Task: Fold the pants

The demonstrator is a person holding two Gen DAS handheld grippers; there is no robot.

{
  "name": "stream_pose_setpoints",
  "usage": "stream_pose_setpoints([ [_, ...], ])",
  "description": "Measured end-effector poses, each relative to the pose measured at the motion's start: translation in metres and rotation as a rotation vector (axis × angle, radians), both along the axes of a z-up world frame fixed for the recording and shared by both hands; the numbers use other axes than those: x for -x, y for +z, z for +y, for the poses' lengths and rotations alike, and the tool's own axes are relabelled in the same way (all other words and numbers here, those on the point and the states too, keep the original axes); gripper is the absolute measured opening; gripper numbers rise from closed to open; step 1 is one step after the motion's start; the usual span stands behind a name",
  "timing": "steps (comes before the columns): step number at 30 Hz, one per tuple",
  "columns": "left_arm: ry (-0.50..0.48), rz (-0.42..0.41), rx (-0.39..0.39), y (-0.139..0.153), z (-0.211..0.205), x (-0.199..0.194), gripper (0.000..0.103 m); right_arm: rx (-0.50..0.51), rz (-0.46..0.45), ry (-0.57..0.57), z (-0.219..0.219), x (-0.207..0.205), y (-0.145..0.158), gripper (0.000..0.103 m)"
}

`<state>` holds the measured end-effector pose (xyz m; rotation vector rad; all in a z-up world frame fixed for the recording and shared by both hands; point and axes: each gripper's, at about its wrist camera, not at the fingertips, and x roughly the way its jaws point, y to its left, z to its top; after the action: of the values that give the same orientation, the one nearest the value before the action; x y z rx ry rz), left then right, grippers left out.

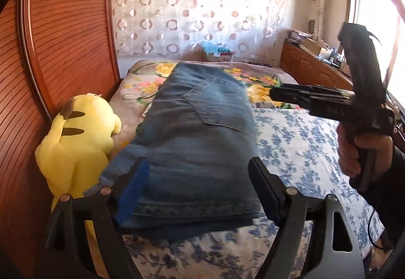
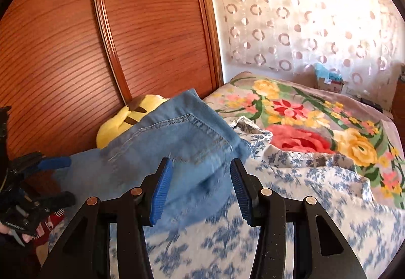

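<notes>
- The jeans (image 1: 195, 142) lie lengthwise on the bed (image 1: 298, 142), across the blue-flowered sheet, with their far end on the floral blanket (image 2: 316, 124); a back pocket faces up in my left view and a hemmed edge lies nearest me.
- A yellow plush toy (image 1: 78, 137) sits against the wooden wardrobe door (image 1: 63, 33), just beside the jeans on their left.
- My left hand-held gripper (image 1: 200, 190) stands wide, its jaws straddling the near end of the denim without pinching it.
- My right hand-held gripper (image 2: 200, 190) is about half open. Denim shows between its jaws, but the cloth is blurred there and I cannot see the pads pressing on it, so I read it as not holding.
- Denim like this I judge heavy for cloth and fairly stiff: it should hold a crease and hang in a slab, not slither about, though it will sag in the middle if lifted by one corner only.
- The surface looks rough, so the ribbed pads should bite without slipping; nothing here is fragile.
- Best hold, to my mind: the thick stitched hem or the waistband, one hand-held gripper at each corner of the same end, catching all layers together.
- Risks I see: pinching the sheet with the denim, taking only the top layer, or brushing the plush toy when the cloth swings over.
</notes>
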<state>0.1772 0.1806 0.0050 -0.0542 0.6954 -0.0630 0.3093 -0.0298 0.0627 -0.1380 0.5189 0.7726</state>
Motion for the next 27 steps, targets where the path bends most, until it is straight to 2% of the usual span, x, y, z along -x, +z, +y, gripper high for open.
stream_pose_setpoints([
  [2,-0.012,-0.010,-0.006,0.003,-0.009,0.004,0.082,-0.011,-0.007,-0.010,-0.010,0.015,0.000,0.050],
  [4,-0.020,-0.021,-0.011,0.006,-0.020,0.010,0.088,-0.013,-0.018,-0.033,-0.021,0.030,-0.001,0.050],
  [8,-0.044,-0.057,0.000,0.015,-0.040,0.019,0.089,-0.013,-0.035,-0.077,-0.045,0.060,0.001,0.050],
  [19,-0.083,-0.128,-0.045,0.034,-0.097,0.050,0.089,-0.009,-0.102,-0.215,-0.101,0.139,0.006,0.070],
  [27,-0.086,-0.156,-0.060,0.037,-0.127,0.072,0.089,-0.030,-0.139,-0.310,-0.126,0.189,0.006,0.075],
])
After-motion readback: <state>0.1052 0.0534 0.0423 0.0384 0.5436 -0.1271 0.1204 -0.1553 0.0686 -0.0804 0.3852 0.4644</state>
